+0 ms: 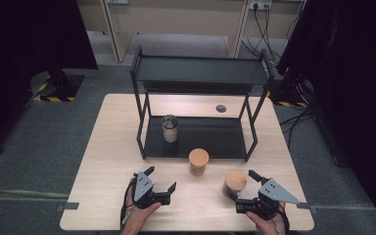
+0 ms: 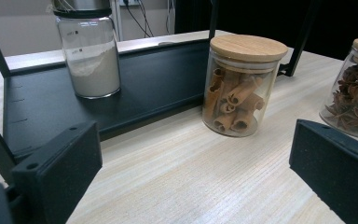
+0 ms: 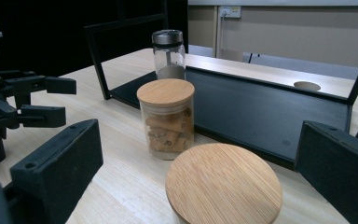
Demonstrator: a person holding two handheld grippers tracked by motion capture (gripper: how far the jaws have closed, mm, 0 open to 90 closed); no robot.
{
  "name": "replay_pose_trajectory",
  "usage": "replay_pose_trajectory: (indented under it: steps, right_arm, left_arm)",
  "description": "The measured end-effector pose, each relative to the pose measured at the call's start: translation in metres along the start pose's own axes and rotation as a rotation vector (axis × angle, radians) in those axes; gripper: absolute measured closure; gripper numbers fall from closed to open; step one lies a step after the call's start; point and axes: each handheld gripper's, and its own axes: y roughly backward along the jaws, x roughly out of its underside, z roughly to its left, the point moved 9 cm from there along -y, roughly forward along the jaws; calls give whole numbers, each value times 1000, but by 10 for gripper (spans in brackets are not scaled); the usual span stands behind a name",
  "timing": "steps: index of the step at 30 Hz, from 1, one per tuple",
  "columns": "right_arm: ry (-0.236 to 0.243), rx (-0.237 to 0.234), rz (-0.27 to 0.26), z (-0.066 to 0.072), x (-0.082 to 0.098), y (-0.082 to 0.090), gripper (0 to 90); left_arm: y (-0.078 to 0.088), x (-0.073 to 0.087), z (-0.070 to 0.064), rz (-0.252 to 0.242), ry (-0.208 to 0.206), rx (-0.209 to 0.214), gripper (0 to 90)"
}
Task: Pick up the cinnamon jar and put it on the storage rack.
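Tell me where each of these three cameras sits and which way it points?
High view: above the table, looking down; both hands, left tongs, right tongs.
Left gripper view: rides the left tongs, facing the cinnamon jar.
Right gripper view: rides the right tongs, over the wooden-lidded jar; left tongs beyond.
All share the cinnamon jar and black rack.
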Motion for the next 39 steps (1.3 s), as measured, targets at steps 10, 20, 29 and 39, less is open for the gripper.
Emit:
replay_pose_trajectory:
  steps: [10,20,29,39]
  right_arm:
    - [-3,-6,8,6,-7,-5,12]
    - [9,-14,16,12,-12,-9,11]
    - [-17,-36,24,16,-13,-17,12]
    - [5,-51,19,27,-26,-30,12]
  left_arm:
    - [0,0,1,0,5,0,18]
    - [0,0,1,0,10,-1,18]
    - [0,0,1,-1,11,-2,18]
    - [0,0,1,0,11,0,18]
